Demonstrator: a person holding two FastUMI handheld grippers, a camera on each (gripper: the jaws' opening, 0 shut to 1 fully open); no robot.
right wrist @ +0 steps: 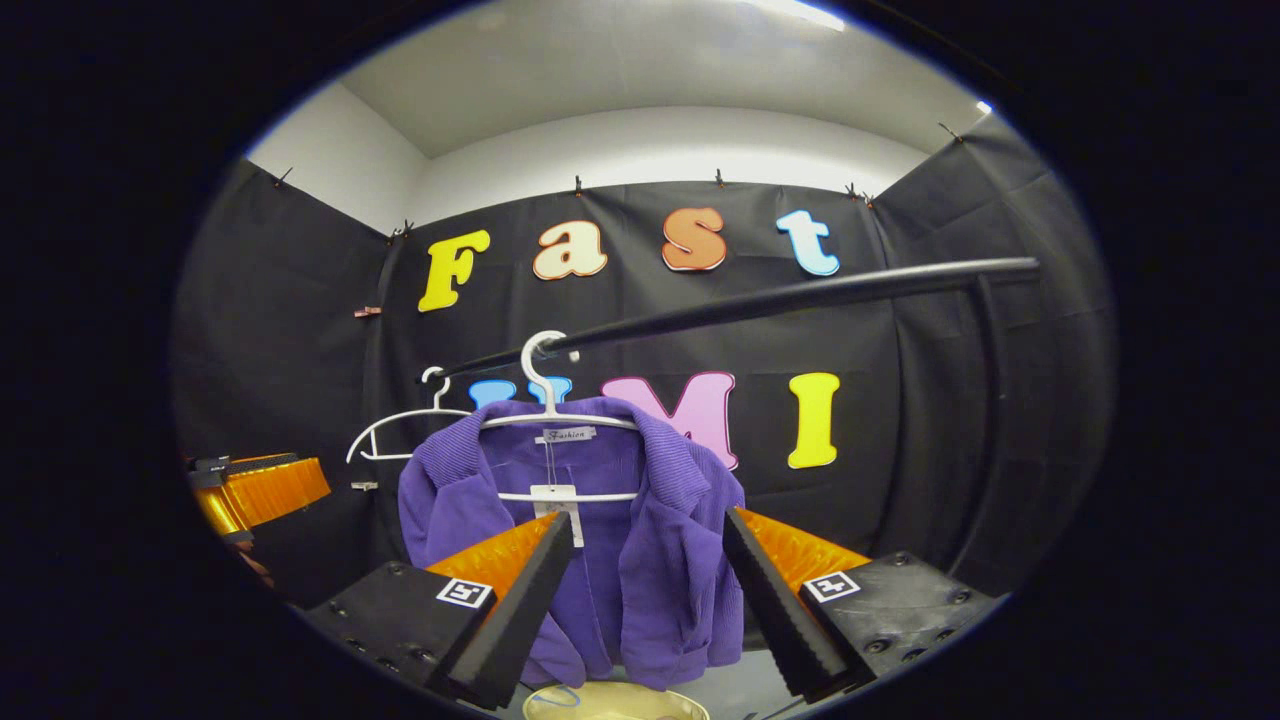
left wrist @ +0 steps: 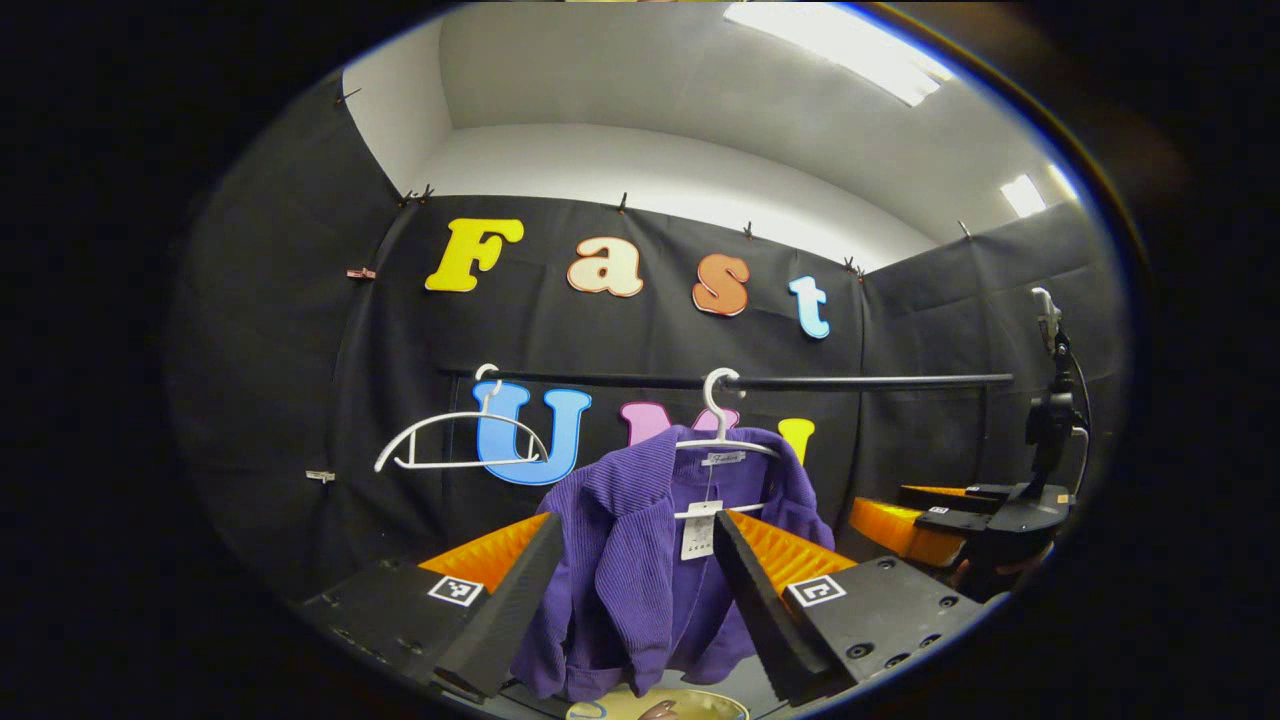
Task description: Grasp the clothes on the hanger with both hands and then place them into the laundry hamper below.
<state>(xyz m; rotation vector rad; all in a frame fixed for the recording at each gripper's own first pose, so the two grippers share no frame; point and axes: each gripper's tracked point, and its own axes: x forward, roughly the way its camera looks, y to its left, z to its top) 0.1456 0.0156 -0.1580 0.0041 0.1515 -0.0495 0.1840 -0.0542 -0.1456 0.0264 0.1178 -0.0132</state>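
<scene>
Ahead of me, in the left gripper view, an empty white hanger (left wrist: 455, 440) hangs at the left end of the black rail (left wrist: 860, 381). Just to its right a second white hanger (left wrist: 722, 425) carries the purple cardigan (left wrist: 640, 560). It is a ribbed knit with a wide collar folded open, its front panels falling loose and uneven, and a white paper tag (left wrist: 698, 535) dangling below the neck label. My left gripper (left wrist: 635, 560) has its jaws spread wide apart, framing the cardigan without touching it. Below the hem, a pale rim of the laundry hamper (left wrist: 660, 705) peeks up between the jaws. Far to the right I see my other gripper (left wrist: 950, 520) held off to the side.

In the right gripper view, the same cardigan (right wrist: 620, 540) hangs from the rail (right wrist: 800, 295), with the empty hanger (right wrist: 410, 425) behind it on the left. My right gripper (right wrist: 648, 575) also has its jaws wide apart, clamped on nothing, with the hamper rim (right wrist: 610, 700) underneath.
</scene>
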